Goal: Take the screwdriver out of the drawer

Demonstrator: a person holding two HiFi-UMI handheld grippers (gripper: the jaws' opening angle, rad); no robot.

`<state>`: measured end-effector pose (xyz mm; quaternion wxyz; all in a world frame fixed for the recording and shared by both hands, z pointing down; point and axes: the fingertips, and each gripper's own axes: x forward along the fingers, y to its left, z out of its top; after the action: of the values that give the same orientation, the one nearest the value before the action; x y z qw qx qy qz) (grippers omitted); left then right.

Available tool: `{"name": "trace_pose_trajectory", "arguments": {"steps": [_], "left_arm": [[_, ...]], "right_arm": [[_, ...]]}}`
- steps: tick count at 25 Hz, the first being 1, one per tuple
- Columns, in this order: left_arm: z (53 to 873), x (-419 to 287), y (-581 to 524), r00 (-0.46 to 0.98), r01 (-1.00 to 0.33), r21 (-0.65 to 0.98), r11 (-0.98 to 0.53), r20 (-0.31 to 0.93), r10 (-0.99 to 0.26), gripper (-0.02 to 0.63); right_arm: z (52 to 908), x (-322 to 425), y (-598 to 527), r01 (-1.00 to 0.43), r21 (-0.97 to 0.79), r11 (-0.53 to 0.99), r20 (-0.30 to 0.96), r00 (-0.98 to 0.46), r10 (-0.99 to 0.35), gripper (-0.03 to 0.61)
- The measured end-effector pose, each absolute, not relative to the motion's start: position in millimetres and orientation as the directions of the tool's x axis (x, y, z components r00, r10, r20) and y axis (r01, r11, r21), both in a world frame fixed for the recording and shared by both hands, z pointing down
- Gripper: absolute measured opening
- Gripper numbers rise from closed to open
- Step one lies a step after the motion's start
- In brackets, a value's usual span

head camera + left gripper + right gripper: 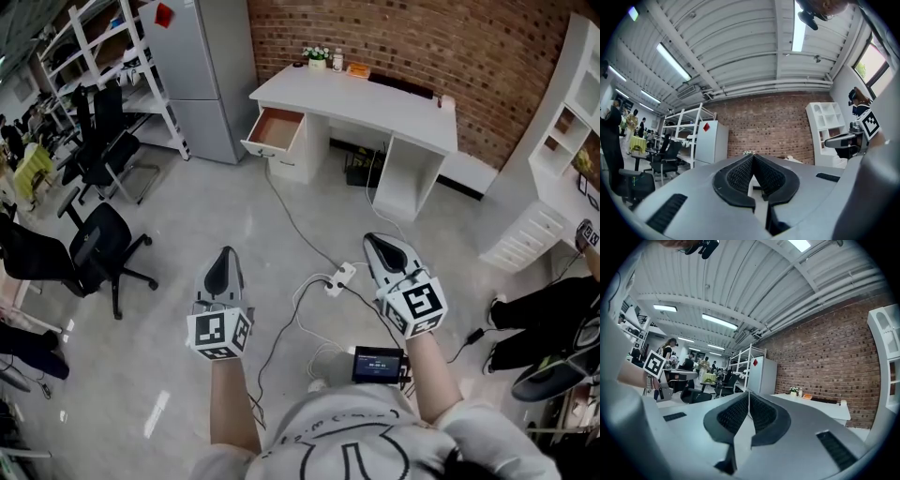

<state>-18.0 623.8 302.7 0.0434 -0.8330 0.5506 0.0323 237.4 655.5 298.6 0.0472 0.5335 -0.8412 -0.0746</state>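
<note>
Left claw (225, 255), right claw (377, 242) (both closed) face drawer (275, 131).

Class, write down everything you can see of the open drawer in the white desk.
The drawer sits at the head view's left end of the white desk, just under its top, and is pulled well out. Its front and side walls look white, and its inside bottom has a reddish-brown wood tone. No contents can be made out from here. Only the desk touches it.

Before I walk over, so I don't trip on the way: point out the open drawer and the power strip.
open drawer (277, 127), head view, bare wooden bottom.
power strip (340, 278), head view, its middle.
</note>
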Motion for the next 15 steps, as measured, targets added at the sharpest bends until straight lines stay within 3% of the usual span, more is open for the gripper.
{"name": "trace_pose_trajectory", "arguments": {"steps": [15], "left_arm": [[315, -37, 499, 0.353, -0.936, -0.038, -0.351, -0.075, -0.933, 0.012]], "right_arm": [[311, 223, 520, -0.879, 0.157, 0.451, 0.009, -0.455, -0.89, 0.024]]}}
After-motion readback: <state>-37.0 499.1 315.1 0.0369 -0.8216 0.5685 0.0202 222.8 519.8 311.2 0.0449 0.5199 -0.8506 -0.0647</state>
